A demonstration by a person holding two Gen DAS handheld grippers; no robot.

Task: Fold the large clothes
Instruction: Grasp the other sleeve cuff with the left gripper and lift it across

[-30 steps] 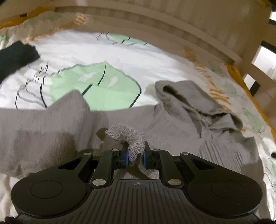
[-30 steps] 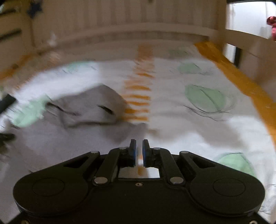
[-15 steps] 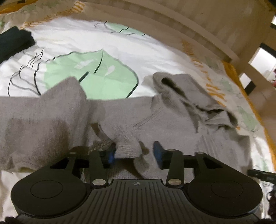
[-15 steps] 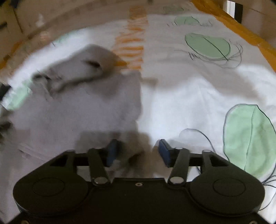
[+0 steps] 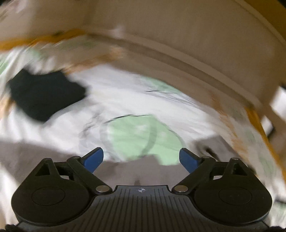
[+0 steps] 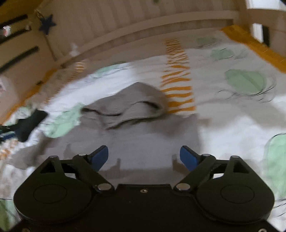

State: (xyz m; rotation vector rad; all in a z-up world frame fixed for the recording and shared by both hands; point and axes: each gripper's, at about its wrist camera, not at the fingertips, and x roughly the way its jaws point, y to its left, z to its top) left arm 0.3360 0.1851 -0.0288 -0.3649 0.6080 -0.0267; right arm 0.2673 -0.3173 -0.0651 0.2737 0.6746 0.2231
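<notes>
A grey hooded sweater [image 6: 139, 142] lies spread on the bed, its hood [image 6: 135, 105] toward the headboard. In the blurred left wrist view only a grey strip of the sweater [image 5: 35, 153] shows along the bottom. My left gripper [image 5: 141, 158] hangs above the sweater's edge; its jaws are opening wide and hold nothing. My right gripper [image 6: 143, 157] hovers over the sweater's body; its jaws are opening too, with no cloth between the blue pads [image 6: 101, 155].
The bedsheet [image 6: 232, 110] is white with green leaf prints and orange stripes. A dark folded garment [image 5: 44, 94] lies at the far left of the bed. A wooden headboard [image 5: 178, 35] and side rails [image 6: 257, 12] bound the mattress.
The left gripper has let go of the grey sleeve cuff, opened wide and swung away to the left. The right gripper has gone from shut to wide open over the sweater.
</notes>
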